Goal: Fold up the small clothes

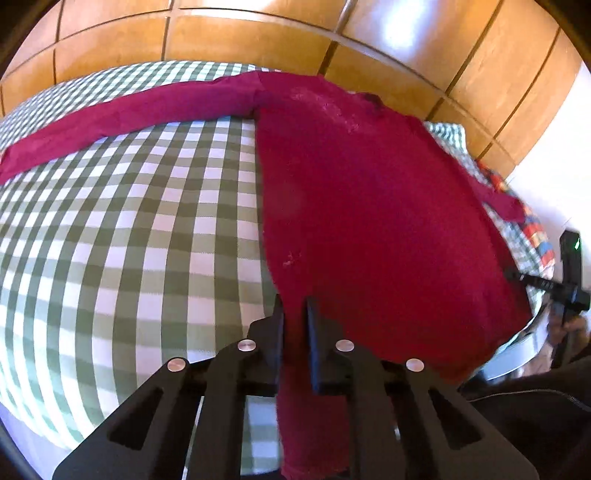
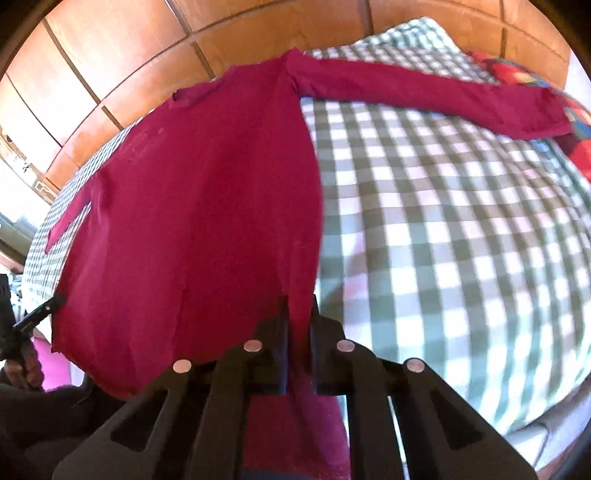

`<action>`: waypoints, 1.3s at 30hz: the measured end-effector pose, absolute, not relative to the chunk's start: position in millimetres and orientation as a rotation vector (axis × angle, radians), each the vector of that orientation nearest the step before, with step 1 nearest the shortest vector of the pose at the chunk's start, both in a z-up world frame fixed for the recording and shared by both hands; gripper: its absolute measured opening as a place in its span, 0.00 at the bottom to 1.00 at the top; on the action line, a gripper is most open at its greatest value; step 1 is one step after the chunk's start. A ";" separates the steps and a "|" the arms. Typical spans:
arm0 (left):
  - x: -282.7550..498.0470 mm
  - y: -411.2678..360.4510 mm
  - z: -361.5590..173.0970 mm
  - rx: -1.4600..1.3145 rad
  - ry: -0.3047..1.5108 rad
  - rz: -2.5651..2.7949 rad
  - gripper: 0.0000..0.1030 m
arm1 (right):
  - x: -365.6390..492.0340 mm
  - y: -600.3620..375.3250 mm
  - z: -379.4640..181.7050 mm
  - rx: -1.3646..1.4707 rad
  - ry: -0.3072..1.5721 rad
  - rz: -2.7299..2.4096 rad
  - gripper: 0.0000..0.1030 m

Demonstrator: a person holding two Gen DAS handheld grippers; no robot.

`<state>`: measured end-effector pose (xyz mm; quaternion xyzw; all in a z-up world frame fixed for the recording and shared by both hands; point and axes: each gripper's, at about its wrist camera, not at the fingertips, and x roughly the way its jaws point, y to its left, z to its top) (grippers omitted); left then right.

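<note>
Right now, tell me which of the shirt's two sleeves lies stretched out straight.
In the right wrist view, the sleeve reaching toward the colourful bedding lies straight across the checked cover. The other sleeve is shorter in view, angled down beside the shirt's body.

Bright daylight, wood glare, fisheye blur.

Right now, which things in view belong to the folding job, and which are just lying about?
Part of the job:
- crimson long-sleeved top, spread out, sleeves out sideways
- left tongs, shut on its hem
- right tongs, shut on its hem at the other side
- checked bedspread it lies on

Lying about:
- multicoloured fabric at the bed's edge
- wooden panelled wall
</note>
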<state>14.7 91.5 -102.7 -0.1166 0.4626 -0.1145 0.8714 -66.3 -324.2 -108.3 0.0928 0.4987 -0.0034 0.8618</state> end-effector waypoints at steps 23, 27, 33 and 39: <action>60.4 66.4 -53.8 -0.229 0.825 -0.235 0.61 | -41.1 -534.6 -81.1 0.772 0.737 -0.458 0.66; 80.5 38.9 -55.2 -0.224 0.862 -0.288 0.61 | -7.0 -572.3 -81.7 0.843 0.685 -0.526 0.53; 94.4 14.0 -65.5 -0.164 0.896 -0.302 0.61 | 47.0 -606.2 -93.3 0.873 0.671 -0.632 0.51; 106.5 18.2 -79.9 -0.188 0.947 -0.290 0.66 | 68.3 -619.2 -81.4 0.824 0.691 -0.653 0.06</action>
